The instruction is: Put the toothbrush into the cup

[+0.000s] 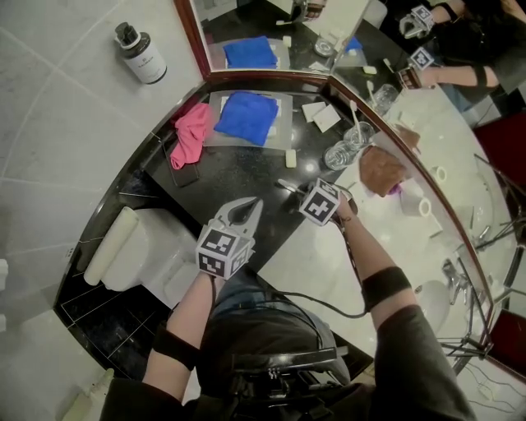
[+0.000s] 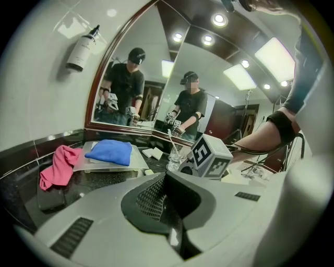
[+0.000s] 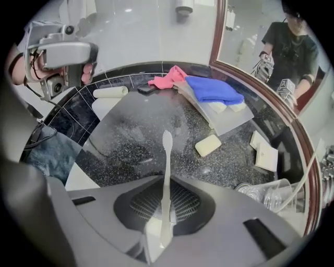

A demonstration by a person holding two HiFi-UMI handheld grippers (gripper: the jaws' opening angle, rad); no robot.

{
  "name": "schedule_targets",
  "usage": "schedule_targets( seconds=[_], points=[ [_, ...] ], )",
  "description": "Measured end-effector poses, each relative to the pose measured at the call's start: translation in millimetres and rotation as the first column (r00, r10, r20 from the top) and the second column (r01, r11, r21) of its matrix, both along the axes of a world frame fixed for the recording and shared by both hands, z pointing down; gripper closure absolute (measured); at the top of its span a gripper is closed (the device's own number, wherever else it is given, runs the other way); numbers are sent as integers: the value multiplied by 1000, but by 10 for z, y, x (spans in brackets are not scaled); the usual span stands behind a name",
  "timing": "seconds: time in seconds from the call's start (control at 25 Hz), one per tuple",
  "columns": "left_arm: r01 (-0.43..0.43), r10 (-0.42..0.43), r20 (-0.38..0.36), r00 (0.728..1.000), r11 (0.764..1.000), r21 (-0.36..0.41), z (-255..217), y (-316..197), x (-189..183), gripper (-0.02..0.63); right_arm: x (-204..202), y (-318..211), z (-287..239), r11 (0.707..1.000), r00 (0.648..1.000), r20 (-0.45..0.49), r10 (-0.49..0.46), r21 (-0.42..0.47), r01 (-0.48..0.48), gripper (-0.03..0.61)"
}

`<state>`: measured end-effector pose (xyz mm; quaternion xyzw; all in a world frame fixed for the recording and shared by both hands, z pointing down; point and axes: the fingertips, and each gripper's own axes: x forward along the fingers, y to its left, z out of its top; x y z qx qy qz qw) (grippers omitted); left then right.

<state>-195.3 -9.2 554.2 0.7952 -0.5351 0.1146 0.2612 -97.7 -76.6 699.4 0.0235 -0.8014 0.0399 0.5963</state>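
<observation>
Black speckled counter curved along under a corner mirror. A blue towel lay folded at the back of the counter with a pink cloth bunched just beside it.

The left gripper hung over the front of the counter with its jaws pressed together on nothing. The right gripper pointed steeply down at the stone, its jaws clamped on the lower handle of the toothbrush. Most of the brush stuck out past the tips, head outermost. Two glass cups stood close together off to the right near the mirror, well apart from the brush. The farther one appeared to hold a thin stick already. A small bar of soap lay between the brush and the towel.

The hold looked like the main risk. The handle was thin and smooth and was pinched low down, so the long free end could swing or slide between the pads during the carry to the cups. The cups looked light and stood side by side. A brush head arriving tilted might catch a rim and tip one cup, or knock it into the other. Letting go too high could let the brush bounce out onto the counter.
</observation>
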Motion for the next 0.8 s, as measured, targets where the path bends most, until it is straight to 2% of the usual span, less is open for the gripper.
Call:
schedule_targets(
  seconds=[0.24,0.52,0.64,0.8],
  points=[
    [-30,30,13,999,999,17,-120,-54,83,614,95,-81,-452,995,992,98,84,54,-90,517],
    [-77,76,30,997,996,37,-320,-118,217,614,397,-99,-974,968,950,235,204,97,-232,515],
    [-104,103,38,994,994,43,-392,-136,308,614,565,-94,-1170,946,918,297,263,107,-305,515],
    [-145,141,54,988,988,59,-452,-153,437,614,813,-67,-1386,896,838,399,372,80,-436,515]
  ],
)
